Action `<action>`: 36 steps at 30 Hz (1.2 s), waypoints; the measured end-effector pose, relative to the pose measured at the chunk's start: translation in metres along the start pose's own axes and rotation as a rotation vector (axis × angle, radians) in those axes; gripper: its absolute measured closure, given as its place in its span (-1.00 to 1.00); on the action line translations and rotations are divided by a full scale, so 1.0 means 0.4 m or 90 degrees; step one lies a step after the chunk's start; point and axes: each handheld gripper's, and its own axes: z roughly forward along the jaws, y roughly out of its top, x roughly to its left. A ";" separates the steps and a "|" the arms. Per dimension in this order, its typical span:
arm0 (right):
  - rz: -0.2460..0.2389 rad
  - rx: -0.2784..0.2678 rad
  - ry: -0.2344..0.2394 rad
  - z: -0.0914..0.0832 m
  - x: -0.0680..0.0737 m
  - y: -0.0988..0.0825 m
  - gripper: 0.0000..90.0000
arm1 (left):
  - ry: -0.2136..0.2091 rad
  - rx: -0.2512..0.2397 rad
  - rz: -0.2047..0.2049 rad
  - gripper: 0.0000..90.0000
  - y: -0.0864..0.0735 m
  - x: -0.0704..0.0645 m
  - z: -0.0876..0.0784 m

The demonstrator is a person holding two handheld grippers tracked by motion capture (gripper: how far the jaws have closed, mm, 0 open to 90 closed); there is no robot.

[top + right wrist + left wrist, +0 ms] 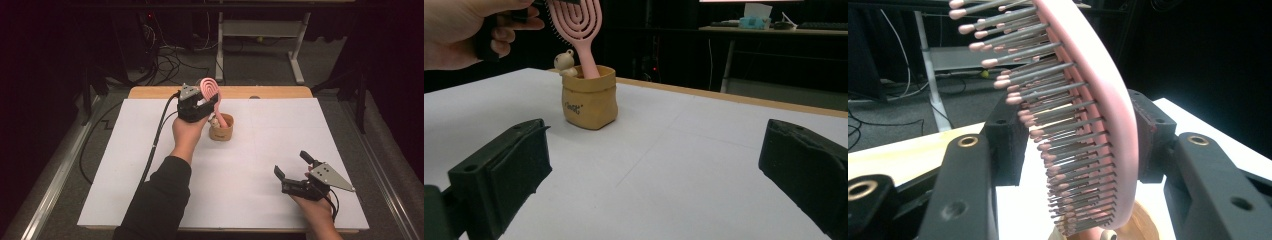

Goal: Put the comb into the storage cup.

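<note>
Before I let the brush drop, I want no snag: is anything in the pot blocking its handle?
A small figurine sits at the pot's rim beside the pink hairbrush; the handle is already inside, nothing else visible blocks it.

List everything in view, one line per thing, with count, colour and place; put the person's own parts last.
hairbrush: one, pink with grey pink-tipped bristles, handle standing in the pot, head between the jaws of the left tongs
pot: one, tan with dark lettering, on the sheet near the far middle
small figure: one, cream, sticking out of the pot beside the brush handle
sheet: one, white, covering the table top
table: one, light wood edge showing at the far side
desk frame: one, pale grey, on the floor behind the table
left tongs: one, black, raised above the pot at the brush head; whether the pads press on it is unclear
right tongs: one, black, jaws apart, low over the sheet at near right
hands: two, one on each tongs
</note>
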 end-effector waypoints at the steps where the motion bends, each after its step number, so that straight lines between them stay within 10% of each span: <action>1: 0.000 0.000 0.000 0.000 0.000 0.000 -1.00 | 0.000 0.000 0.000 0.07 0.000 0.000 0.000; 36: -0.004 0.006 0.000 0.007 0.003 -0.002 -0.99 | 0.020 0.034 0.016 -0.24 -0.029 0.040 -0.024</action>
